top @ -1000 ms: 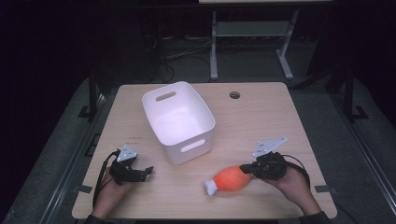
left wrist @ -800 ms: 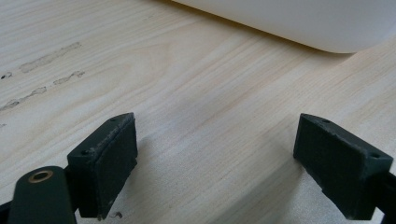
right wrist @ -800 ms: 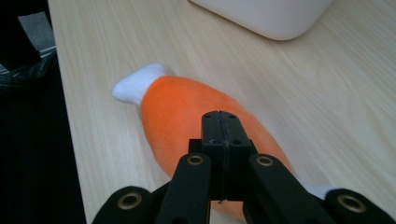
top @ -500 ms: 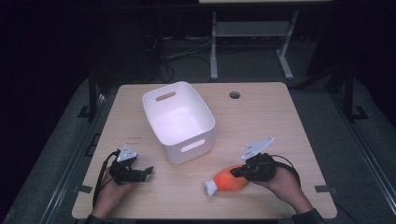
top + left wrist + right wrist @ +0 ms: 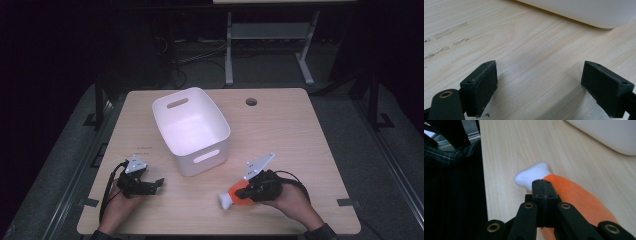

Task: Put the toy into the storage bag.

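A: What's changed at the right gripper [image 5: 248, 190]?
B: It has slid over the orange plush drumstick [image 5: 239, 195], which lies on the tabletop [image 5: 280, 130] near the white bin [image 5: 192, 131]; jaws clenched together above it, gripping nothing.
A: And the left gripper [image 5: 150, 184]?
B: Jaws released, resting idle.

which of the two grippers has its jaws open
The left gripper: its jaws stand wide apart over bare table. The right gripper's jaws are pressed together above the orange toy.
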A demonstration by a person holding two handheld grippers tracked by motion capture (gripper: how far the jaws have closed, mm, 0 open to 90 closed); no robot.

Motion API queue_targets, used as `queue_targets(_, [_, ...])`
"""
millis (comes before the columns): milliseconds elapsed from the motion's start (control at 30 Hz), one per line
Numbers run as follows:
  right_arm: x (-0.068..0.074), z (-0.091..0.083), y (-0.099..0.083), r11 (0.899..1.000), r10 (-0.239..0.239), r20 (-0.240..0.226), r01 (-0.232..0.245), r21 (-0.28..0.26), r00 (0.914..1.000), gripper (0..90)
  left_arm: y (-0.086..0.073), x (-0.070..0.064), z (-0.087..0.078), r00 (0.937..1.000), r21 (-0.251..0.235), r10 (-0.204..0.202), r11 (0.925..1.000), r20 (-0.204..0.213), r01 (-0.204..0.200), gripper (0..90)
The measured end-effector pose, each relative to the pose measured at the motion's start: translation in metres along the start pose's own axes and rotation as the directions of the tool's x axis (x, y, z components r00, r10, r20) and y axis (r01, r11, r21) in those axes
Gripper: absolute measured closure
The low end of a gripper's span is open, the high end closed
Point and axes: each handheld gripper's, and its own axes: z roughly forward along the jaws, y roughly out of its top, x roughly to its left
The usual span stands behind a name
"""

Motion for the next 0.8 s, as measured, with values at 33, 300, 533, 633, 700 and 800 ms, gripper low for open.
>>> queue_targets(33, [0.000, 0.000, 0.000, 1.000, 0.000, 0.000, 0.000, 0.000, 1.0000, 89.8, 0.000, 0.000, 0.000, 1.0000, 0.000, 0.001, 1.0000, 0.000, -0.001, 13.0])
queue_targets(300, [0.004, 0.014, 0.003, 0.999, -0.021, -0.019, 0.022, 0.043, 0.9996, 89.8, 0.000, 0.000, 0.000, 1.0000, 0.002, 0.002, 1.0000, 0.000, -0.002, 12.9])
queue_targets(533, [0.000, 0.019, 0.006, 0.999, -0.024, -0.022, 0.025, 0.043, 0.9995, 89.8, 0.000, 0.000, 0.000, 1.0000, 0.002, 0.003, 1.0000, -0.001, -0.003, 12.9])
queue_targets(633, [-0.001, 0.020, 0.007, 0.999, -0.026, -0.019, 0.027, 0.043, 0.9995, 89.8, 0.000, 0.000, 0.000, 1.0000, 0.002, 0.003, 1.0000, -0.001, -0.003, 13.0])
queue_targets(700, [-0.003, 0.020, 0.008, 0.999, -0.026, -0.019, 0.026, 0.043, 0.9995, 89.8, 0.000, 0.000, 0.000, 1.0000, 0.004, 0.005, 1.0000, -0.001, -0.005, 12.9])
queue_targets(800, [-0.005, 0.021, 0.010, 0.999, -0.027, -0.012, 0.027, 0.040, 0.9996, 89.8, 0.000, 0.000, 0.000, 1.0000, 0.003, 0.004, 1.0000, 0.000, -0.004, 12.9])
